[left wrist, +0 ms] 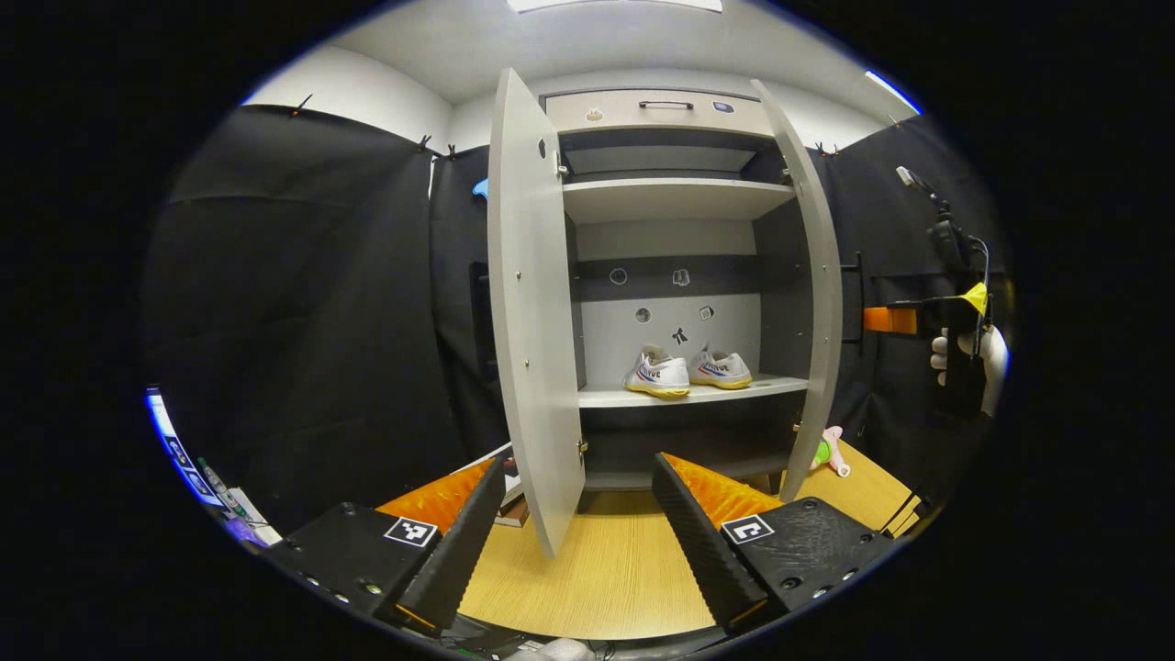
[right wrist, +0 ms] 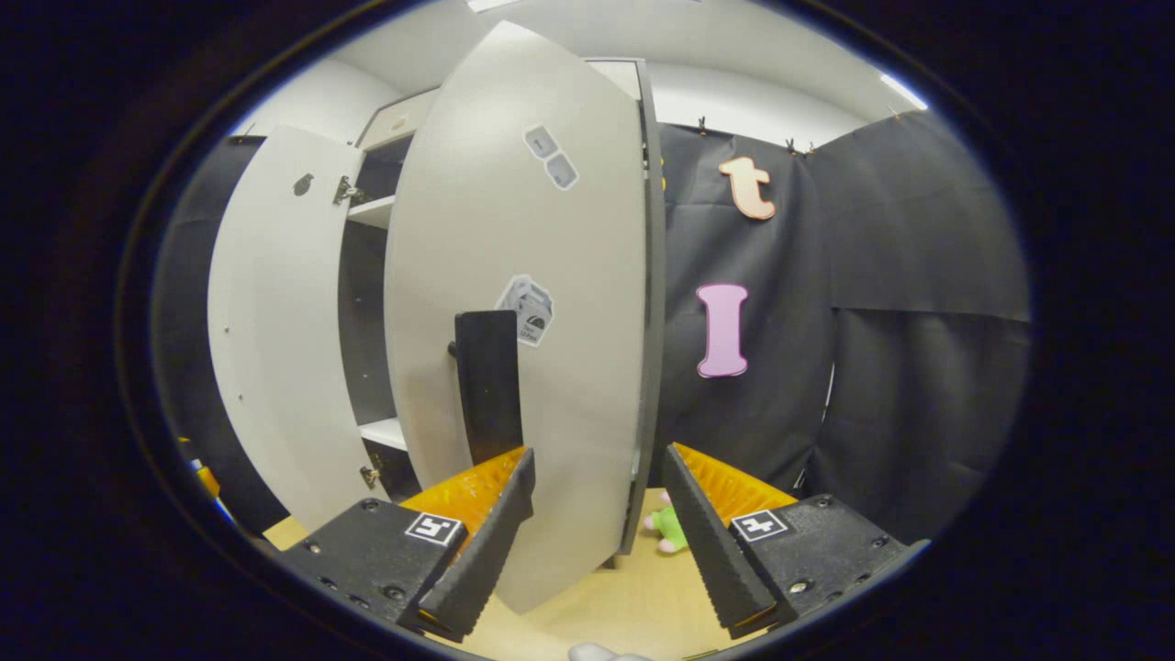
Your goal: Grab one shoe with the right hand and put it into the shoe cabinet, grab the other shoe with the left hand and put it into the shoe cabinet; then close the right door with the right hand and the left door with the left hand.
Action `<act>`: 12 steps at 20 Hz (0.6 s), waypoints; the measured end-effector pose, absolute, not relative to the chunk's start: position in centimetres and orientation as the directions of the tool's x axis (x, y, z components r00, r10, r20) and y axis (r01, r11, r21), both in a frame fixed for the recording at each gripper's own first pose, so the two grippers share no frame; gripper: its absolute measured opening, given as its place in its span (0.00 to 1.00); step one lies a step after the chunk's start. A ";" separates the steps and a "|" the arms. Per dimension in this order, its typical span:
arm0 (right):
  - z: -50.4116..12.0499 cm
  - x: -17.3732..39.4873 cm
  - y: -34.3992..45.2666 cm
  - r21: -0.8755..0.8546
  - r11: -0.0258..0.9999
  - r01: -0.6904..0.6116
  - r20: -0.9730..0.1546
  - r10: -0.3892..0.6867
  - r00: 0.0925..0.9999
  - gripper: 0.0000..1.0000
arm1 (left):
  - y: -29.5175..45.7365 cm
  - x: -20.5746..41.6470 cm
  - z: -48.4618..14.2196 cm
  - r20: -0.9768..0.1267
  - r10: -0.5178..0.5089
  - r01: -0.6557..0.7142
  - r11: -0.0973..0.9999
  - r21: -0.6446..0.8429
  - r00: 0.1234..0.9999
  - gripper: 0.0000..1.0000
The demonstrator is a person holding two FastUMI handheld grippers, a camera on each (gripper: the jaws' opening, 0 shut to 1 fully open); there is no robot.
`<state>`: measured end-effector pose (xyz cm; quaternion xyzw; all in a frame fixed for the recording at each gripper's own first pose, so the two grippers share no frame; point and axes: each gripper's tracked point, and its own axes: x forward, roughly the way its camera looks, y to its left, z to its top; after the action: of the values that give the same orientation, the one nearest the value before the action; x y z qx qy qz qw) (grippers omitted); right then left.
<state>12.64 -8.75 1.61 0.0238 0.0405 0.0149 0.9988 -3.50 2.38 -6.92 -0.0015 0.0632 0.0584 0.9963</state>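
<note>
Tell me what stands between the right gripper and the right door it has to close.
Nothing visible. The right gripper is open, its jaws straddling the free edge of the right door, whose handle sits just ahead. Both shoes already sit inside on the shelf, clear of the door's swing.

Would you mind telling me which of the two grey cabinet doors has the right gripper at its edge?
The right-hand grey door: the right gripper straddles its free edge, unlike the left door.
</note>
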 end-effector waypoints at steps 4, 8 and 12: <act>1.5 12.0 -6.1 0.038 0.997 -0.067 -0.091 0.070 0.993 0.95 | 3.4 -3.2 -7.0 -0.122 0.104 -0.105 0.994 0.000 0.987 0.96; 1.5 9.7 -4.2 0.051 0.996 -0.076 -0.094 0.080 0.992 0.96 | 4.7 -3.0 -7.2 -0.116 0.098 -0.099 0.995 -0.005 0.988 0.96; 0.7 6.4 -1.8 0.045 0.994 -0.097 -0.098 0.101 0.990 0.96 | 7.1 -1.8 -6.9 -0.102 0.106 -0.107 0.994 0.000 0.989 0.96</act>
<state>6.45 -1.79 0.67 0.0203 0.0501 0.0494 0.9973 -1.82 7.08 -6.92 -0.0028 0.0511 0.0534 0.9973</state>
